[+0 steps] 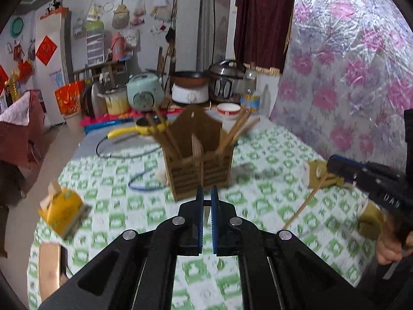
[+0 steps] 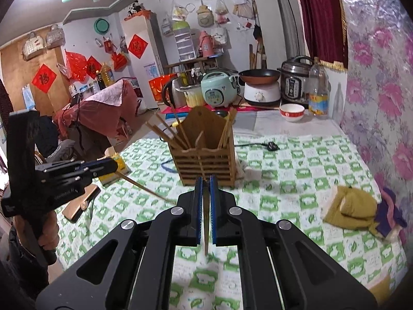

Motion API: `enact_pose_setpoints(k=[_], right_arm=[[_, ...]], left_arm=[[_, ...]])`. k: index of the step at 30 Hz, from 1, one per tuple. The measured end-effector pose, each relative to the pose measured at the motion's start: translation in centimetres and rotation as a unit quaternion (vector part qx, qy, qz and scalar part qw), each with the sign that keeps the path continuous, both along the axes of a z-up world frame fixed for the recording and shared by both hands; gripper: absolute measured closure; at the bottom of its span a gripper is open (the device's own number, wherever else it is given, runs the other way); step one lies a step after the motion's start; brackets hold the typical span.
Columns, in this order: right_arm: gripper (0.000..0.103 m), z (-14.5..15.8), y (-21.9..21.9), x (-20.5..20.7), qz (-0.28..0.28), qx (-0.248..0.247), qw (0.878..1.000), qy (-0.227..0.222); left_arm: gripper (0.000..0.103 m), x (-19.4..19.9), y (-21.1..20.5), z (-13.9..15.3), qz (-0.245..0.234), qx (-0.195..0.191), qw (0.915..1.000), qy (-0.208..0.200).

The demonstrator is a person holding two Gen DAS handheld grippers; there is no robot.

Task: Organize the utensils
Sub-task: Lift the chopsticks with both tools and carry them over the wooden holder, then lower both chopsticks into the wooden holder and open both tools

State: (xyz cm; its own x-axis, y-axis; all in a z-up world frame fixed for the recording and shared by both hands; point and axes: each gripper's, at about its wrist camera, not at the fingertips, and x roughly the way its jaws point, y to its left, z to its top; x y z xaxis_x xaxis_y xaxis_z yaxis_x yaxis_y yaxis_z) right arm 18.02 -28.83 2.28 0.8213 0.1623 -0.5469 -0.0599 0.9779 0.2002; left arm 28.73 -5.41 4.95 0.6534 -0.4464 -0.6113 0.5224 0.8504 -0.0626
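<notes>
Chopstick [image 2: 206,222] end hidden between jaws, holder [image 1: 201,165] seemingly blurred

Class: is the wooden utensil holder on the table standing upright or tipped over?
Upright. The holder rests on its base on the tablecloth, open top upward, with chopsticks leaning out of its compartments.

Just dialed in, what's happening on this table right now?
A person is sorting chopsticks into the wooden holder on the table. Each tool is shut on one chopstick: the right tool grips one lengthwise, and the left tool holds another that slants down toward the cloth. Several chopsticks already stand in the holder's compartments.
</notes>
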Motion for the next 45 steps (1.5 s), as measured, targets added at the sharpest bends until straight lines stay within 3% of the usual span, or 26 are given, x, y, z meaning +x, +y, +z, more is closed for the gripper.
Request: enact_pose_setpoints(k=[10, 15, 20, 28, 37, 44, 45], right_arm=[[0.096, 5.4, 0.4, 3.2, -0.01, -0.002, 0.998, -0.069], [0.096, 8.6, 0.8, 5.6, -0.04, -0.008, 0.992, -0.121], [0.096, 9.6, 0.7, 8.1, -0.077, -0.005, 0.986, -0.151], [0.096, 6.2, -0.4, 12.6, -0.078, 0.031, 0.986, -0.143], [0.096, 4.3, -1.0, 16.2, -0.073, 0.038, 0.989, -0.121], [0.096, 3.1, -1.0, 17.5, -0.08, 0.029, 0.991, -0.102], [0.091, 2.8, -0.8, 17.9, -0.078, 0.022, 0.992, -0.096]], left_arm=[[0.097, 4.0, -1.2, 5.9, 0.011, -0.032, 0.9985, -0.044], [0.097, 6.4, -1.9, 9.8, 0.038, -0.062, 0.9937, -0.085], [0.097, 9.3, -3.1, 12.4, 0.063, -0.087, 0.9876, -0.114], [0.097, 13.4, -6.0, 9.5, 0.078, -0.059, 0.9886, -0.114], [0.097, 16.2, -5.3, 7.3, 0.081, -0.084, 0.9874, -0.106], [0.097, 17.1, -4.7, 4.9, 0.084, -0.091, 0.9894, -0.075], [0.097, 17.2, -4.6, 4.5, 0.087, -0.091, 0.9897, -0.069]])
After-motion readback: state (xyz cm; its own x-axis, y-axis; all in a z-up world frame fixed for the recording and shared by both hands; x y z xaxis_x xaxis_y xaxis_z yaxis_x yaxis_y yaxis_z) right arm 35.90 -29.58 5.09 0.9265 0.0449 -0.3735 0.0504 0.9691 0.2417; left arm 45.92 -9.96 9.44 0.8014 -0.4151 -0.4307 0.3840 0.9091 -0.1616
